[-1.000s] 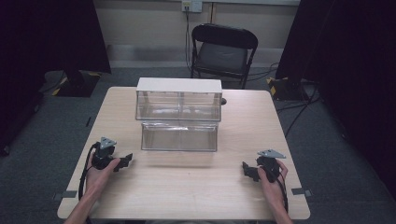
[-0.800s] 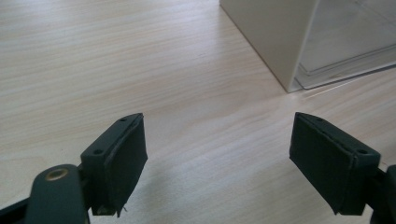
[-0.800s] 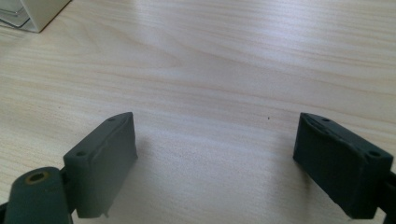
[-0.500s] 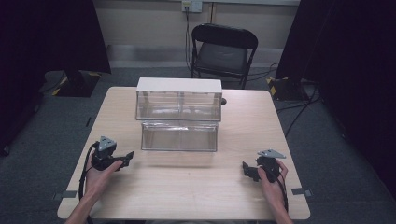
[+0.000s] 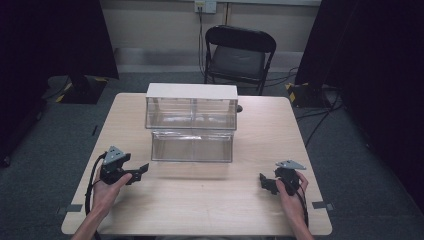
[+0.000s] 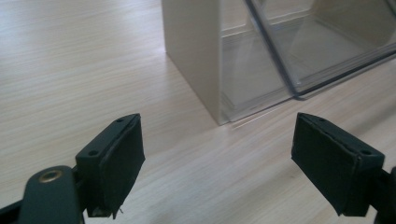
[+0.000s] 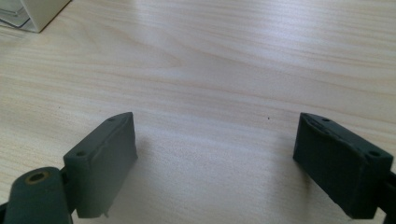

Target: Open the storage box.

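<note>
Reaching toward the clear drawer unit, the left tongs, spread and empty, should probably aim for its lower drawer; right tongs rest spread on the desk.

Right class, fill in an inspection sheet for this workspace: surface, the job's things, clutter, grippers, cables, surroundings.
Surface: light wood table, bare at the front.
Job's things: clear drawer unit with a white top, mid-table; its lower drawer is pulled out toward the person.
Clutter: nothing seen.
Grippers: left gripper open, jaws just opening, nothing between them, pointing at the unit; right gripper open, empty, over bare table.
Cables: one trails from each gripper; more on the floor at right.
Surroundings: black folding chair behind the table, dark curtains, grey carpet.
</note>
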Tool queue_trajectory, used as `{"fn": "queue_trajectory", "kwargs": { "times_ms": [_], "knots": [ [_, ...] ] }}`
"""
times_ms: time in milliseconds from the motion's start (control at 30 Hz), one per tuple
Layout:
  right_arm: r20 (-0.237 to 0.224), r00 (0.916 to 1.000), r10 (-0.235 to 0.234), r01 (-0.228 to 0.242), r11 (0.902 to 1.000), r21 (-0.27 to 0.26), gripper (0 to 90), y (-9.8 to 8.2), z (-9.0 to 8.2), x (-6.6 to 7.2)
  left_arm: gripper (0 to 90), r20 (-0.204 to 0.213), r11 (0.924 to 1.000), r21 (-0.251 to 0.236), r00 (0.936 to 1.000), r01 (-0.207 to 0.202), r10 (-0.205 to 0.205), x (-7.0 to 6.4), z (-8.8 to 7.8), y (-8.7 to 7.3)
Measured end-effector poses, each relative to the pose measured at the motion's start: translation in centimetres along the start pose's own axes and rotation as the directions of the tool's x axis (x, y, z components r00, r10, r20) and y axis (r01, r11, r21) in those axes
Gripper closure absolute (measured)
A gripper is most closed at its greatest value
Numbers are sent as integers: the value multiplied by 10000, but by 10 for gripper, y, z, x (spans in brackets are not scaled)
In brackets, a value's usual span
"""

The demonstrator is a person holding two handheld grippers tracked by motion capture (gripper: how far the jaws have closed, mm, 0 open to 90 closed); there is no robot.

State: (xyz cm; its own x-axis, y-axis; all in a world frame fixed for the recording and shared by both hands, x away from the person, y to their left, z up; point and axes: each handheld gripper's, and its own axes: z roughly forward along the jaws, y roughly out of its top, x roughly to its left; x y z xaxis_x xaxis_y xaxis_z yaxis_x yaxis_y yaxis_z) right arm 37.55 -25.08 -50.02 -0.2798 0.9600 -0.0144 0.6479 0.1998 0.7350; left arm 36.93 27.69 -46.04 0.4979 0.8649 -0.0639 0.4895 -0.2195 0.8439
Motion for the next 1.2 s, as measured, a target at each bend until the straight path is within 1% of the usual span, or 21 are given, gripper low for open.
{"fn": "queue_trajectory", "kwargs": {
  "times_ms": [67, 100, 233, 300, 333, 400, 433, 467, 600, 700, 733, 900, 1067, 1167, 1200],
  "knots": [
    [0, 10000, -8, 8, 10000, -1, 125, 0, 0, 0, 162, 238, 9998, 43, 9996, -179, 178, -2, 0, 1],
    [-1, 10000, -1, 1, 10000, 0, 125, 0, 0, 0, 162, 405, 9999, -29, 9991, -152, 153, -4, 1, 1],
    [0, 10000, -1, 1, 10000, 0, 125, 0, 0, 0, 161, 551, 9997, -34, 9981, -258, 259, -7, 2, 2],
    [0, 10000, 1, -1, 10000, 1, 125, 0, 0, 0, 163, 732, 9997, 6, 9970, -236, 235, -9, 4, 3],
    [0, 10000, 1, -1, 10000, 1, 125, 0, 0, 0, 168, 732, 9997, 6, 9970, -236, 235, -9, 4, 3],
    [0, 10000, -1, 1, 10000, 1, 125, 0, 0, 0, 174, 883, 9996, 46, 9957, -296, 290, -10, 6, 4],
    [0, 10000, -1, 1, 10000, 1, 125, 0, 0, 0, 175, 934, 9997, 61, 9954, -229, 223, -12, 7, 4],
    [0, 10000, 1, -1, 10000, 1, 125, 0, 0, 0, 174, 1019, 9994, 97, 9943, -318, 307, -14, 9, 5],
    [1, 10000, -1, 1, 10000, 1, 125, 0, 0, 0, 174, 1083, 9993, 55, 9934, -376, 368, -17, 13, 7],
    [-1, 10000, -1, 1, 10000, 2, 125, 0, 0, 0, 168, 1055, 9990, 85, 9935, -447, 435, -17, 16, 8],
    [-1, 10000, 1, -1, 10000, 1, 125, 0, 0, 0, 155, 1296, 9990, 2, 9906, -450, 446, -16, 18, 8],
    [0, 10000, 2, -2, 10000, 2, 125, 0, 0, 0, 156, 1239, 9991, 61, 9915, -413, 402, -18, 22, 9],
    [1, 10000, 2, -2, 10000, 0, 124, 0, 0, 0, 156, 992, 9994, 14, 9945, -348, 345, -17, 27, 11],
    [-1, 10000, 3, -3, 10000, 1, 124, 0, 0, 0, 155, 1003, 9994, 18, 9943, -352, 349, -16, 28, 12],
    [1, 10000, 4, -4, 10000, 3, 124, 0, 0, 0, 151, 1122, 9996, 7, 9933, -291, 288, -17, 30, 12]
  ]
}}
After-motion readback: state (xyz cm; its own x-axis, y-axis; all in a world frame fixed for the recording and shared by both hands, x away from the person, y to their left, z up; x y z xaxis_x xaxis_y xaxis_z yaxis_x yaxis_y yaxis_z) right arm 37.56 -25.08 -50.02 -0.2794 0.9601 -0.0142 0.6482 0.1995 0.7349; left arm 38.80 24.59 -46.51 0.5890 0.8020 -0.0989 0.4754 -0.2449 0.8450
